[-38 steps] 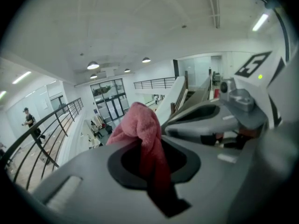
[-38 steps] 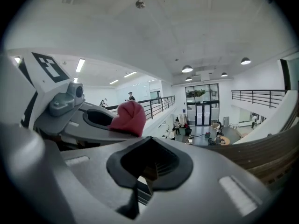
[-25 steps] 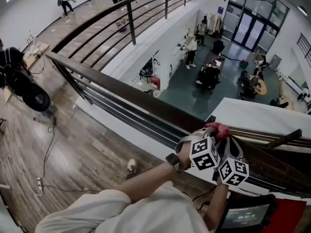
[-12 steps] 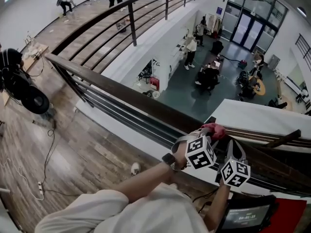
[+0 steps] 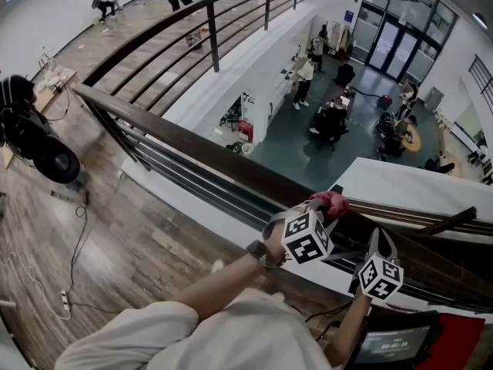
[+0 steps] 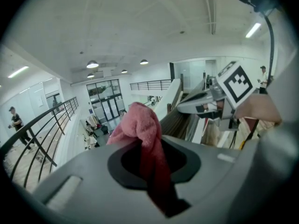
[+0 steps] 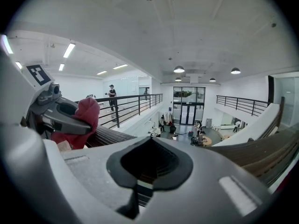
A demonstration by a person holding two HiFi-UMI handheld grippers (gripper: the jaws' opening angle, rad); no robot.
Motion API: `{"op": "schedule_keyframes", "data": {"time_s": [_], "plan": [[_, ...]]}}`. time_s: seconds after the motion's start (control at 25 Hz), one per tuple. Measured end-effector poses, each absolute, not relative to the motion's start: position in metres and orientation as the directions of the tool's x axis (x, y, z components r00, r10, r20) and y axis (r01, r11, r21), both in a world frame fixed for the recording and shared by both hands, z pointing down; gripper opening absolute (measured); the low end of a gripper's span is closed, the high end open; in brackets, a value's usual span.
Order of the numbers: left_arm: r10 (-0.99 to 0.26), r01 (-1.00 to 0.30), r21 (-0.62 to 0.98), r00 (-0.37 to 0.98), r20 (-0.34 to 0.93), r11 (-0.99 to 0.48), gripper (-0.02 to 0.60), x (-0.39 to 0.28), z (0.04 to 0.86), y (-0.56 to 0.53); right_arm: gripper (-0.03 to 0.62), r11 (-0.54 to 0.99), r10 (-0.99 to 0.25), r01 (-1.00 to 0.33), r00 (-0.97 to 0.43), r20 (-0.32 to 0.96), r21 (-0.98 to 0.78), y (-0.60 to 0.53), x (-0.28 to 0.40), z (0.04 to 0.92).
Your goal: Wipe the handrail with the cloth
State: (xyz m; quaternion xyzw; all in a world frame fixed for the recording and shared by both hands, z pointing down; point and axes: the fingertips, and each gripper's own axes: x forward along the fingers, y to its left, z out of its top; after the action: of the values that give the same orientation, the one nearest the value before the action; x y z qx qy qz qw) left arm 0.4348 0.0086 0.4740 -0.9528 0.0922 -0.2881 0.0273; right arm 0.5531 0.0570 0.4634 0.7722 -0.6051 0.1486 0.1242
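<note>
The left gripper [image 5: 317, 209] has its fingers clamped on a pinkish-red cloth [image 5: 332, 202] that sits on top of the dark wooden handrail [image 5: 192, 142], while the right gripper [image 5: 377, 243], its fingers closed on nothing, hovers just beside it over the same rail.

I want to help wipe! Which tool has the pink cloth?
The left tool, shut on the pink fluffy cloth; the right tool's jaws hold nothing.
</note>
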Motion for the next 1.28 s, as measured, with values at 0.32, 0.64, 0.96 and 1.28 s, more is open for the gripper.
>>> {"op": "schedule_keyframes", "data": {"time_s": [0.32, 0.64, 0.96, 1.28], "plan": [[-0.203, -0.195, -0.073, 0.816, 0.542, -0.978, 0.069, 0.400, 0.472, -0.013, 0.002, -0.278, -0.892, -0.960, 0.249, 0.378, -0.025, 0.062, 0.560, 0.462], [-0.221, -0.235, -0.045, 0.811, 0.542, -0.971, 0.071, 0.354, 0.469, -0.045, 0.002, -0.337, -0.884, -0.941, 0.309, 0.349, -0.020, 0.064, 0.562, 0.460], [-0.276, -0.303, -0.040, 0.794, 0.542, -0.952, 0.071, 0.307, 0.468, -0.081, 0.002, -0.353, -0.881, -0.935, 0.329, 0.340, -0.010, 0.065, 0.565, 0.458], [-0.356, -0.389, -0.057, 0.761, 0.542, -0.919, 0.071, 0.239, 0.467, -0.137, 0.002, -0.397, -0.865, -0.918, 0.374, 0.333, 0.002, 0.063, 0.563, 0.460]]}}
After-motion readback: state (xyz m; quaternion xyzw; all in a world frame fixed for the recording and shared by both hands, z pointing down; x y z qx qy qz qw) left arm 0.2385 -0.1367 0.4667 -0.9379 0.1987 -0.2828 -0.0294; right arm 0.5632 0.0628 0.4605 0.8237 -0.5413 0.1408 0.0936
